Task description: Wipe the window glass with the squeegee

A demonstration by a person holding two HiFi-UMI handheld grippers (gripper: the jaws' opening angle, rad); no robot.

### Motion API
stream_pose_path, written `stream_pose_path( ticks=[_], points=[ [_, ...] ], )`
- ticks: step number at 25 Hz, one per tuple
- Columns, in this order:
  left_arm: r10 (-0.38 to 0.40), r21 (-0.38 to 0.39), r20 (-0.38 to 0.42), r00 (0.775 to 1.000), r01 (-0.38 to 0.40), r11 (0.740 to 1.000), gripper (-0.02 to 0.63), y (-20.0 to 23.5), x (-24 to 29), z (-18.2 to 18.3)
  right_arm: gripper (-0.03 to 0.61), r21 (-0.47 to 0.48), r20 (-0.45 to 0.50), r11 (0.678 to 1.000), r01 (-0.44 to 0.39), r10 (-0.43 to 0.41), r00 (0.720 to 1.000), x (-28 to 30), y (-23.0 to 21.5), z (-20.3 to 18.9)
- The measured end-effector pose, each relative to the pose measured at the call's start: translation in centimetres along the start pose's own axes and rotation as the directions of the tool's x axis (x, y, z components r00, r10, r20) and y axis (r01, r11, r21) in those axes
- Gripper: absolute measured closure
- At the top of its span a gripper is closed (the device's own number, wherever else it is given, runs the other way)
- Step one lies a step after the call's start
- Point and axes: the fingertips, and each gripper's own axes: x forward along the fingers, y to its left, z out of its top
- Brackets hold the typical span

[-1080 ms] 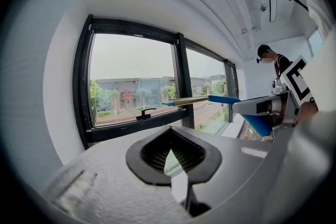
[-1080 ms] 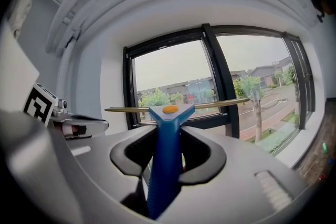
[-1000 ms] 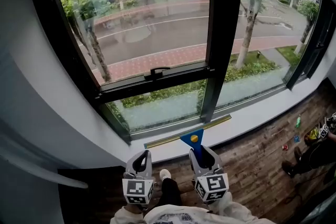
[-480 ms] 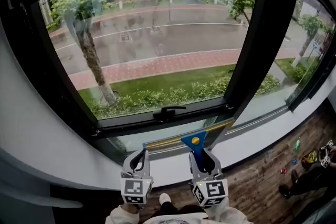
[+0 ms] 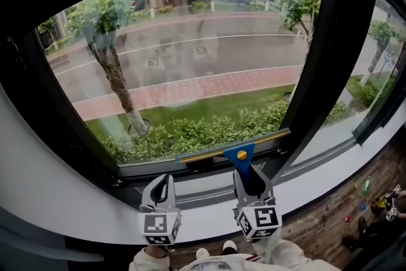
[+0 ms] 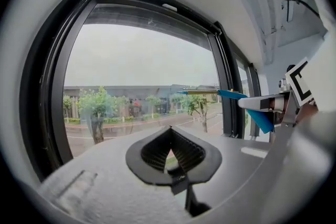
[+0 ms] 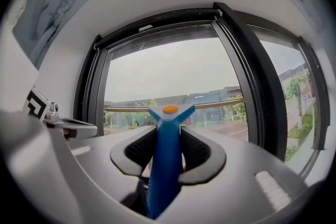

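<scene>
1. White wall (image 5: 44, 200): a smooth curved surface at 8 o'clock in the head view, bordering the black window frame (image 5: 76, 136).
2. Left gripper (image 5: 162, 182) (image 6: 169, 136): I hold it at 7 o'clock, pointed at the lower frame rail. Its ribbed black pads meet at their tips. Only a small diamond-shaped gap remains behind the tips, and nothing sits in it. The marker cube is at the rear of its grey, matt body.
3. Window glass (image 5: 190, 73) (image 7: 173, 81): one large clear pane fills the centre. Through it I see a tree trunk (image 5: 117, 82) at 10 o'clock, a green hedge, a red brick path and a wet grey road.
4. Squeegee (image 5: 235, 158) (image 7: 167, 128) (image 6: 231, 94): this is a blue plastic handle with fine ribs that widens into a triangular head carrying a round orange button. The head holds a long, thin brass-coloured blade bar. The bar lies across the bottom edge of the pane, just above the rail, with its right end tilted higher. I cannot tell whether its edge touches the glass.
5. Right gripper (image 5: 246, 173) (image 7: 166, 136): I hold it at 5 o'clock. Its ribbed pads are clamped on both sides of the squeegee handle, and the head projects toward 12 o'clock.
6. Black mullion (image 5: 317, 73): a broad, upright post at 3 o'clock.
7. Floor (image 5: 330, 219): dark wooden planks at 4 o'clock.
</scene>
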Motion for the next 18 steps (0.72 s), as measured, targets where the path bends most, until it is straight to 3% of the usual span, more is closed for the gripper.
stream_pose_path(
  ticks=[10, 15, 18],
  points=[
    [-0.018, 0.093, 0.197, 0.980, -0.001, 0.996, 0.614, -1.2, 5.5, 14.6, 0.437, -0.064, 0.257, 0.998, -0.010, 0.026, 0.966, 7.0, -3.4, 14.7],
    [-0.111, 0.084, 0.276, 0.955, 0.091, 0.992, 0.614, -3.7, 7.0, 21.5, 0.437, -0.087, 0.315, 0.995, -0.037, 0.063, 0.947, 9.0, -4.1, 20.7],
    [-0.136, 0.127, 0.324, 0.936, 0.100, 0.987, 0.614, -4.5, 7.3, 26.6, 0.437, -0.120, 0.373, 0.993, -0.015, 0.059, 0.926, 9.9, -4.3, 25.6]
  ],
)
